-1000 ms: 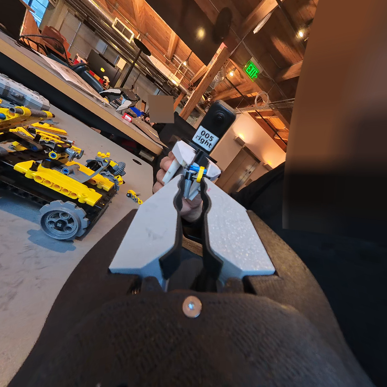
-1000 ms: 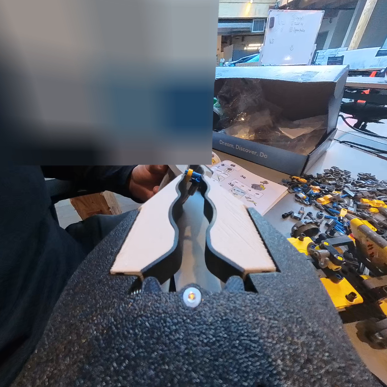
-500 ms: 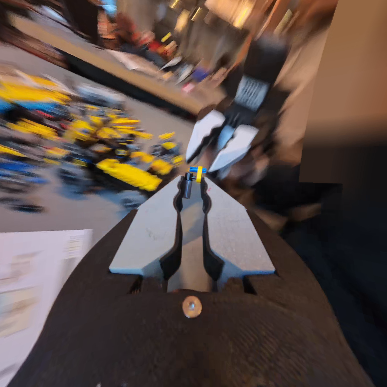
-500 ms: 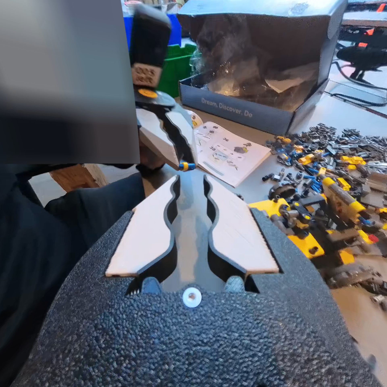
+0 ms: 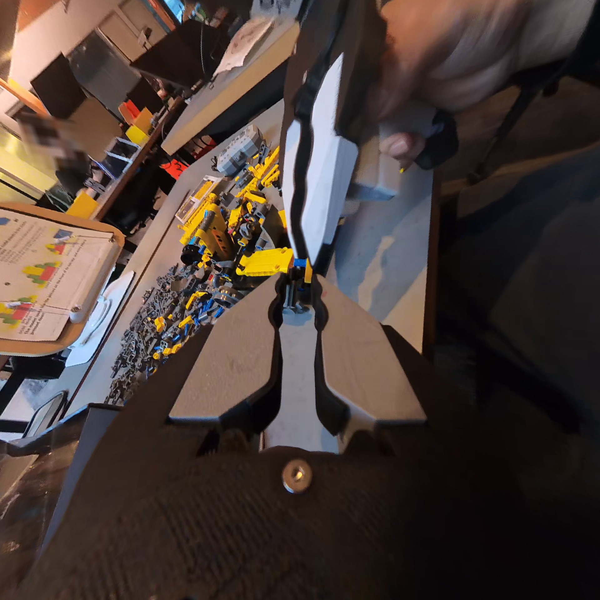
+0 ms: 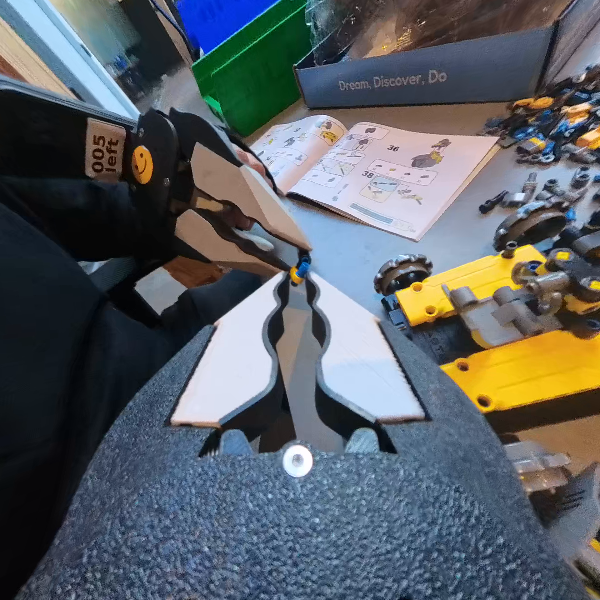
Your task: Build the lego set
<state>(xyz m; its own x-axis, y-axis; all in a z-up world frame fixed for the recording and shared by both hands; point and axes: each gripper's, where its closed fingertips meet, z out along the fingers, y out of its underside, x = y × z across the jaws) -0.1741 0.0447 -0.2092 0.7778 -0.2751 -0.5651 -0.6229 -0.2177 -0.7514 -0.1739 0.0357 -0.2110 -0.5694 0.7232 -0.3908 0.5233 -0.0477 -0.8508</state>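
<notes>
My left gripper (image 5: 297,285) is clamped on a small brick piece (image 5: 298,276): a dark grey stub sits between its tips, with a blue pin and a yellow bush sticking out just past them. My right gripper (image 6: 297,281) meets it tip to tip; its tips lie right at the yellow and blue end of the piece, with a narrow gap between them, and I cannot tell whether they are pinching it or only touching. In the left wrist view the right gripper comes down from above, a hand (image 5: 431,74) wrapped round its handle. Just beyond my left tips and slightly to their left is a yellow model (image 5: 259,259) on the grey worktop (image 5: 383,246), and farther left a scatter of loose parts (image 5: 162,328) in grey, blue and yellow. From the right gripper, the model lies close on the right, with a dark toothed wheel (image 6: 402,272) at its near end. Ahead and slightly right an open booklet (image 6: 373,175) lies flat on the worktop. Beyond that stands a dark box (image 6: 422,81), with a green bin (image 6: 253,81) to its left.
</notes>
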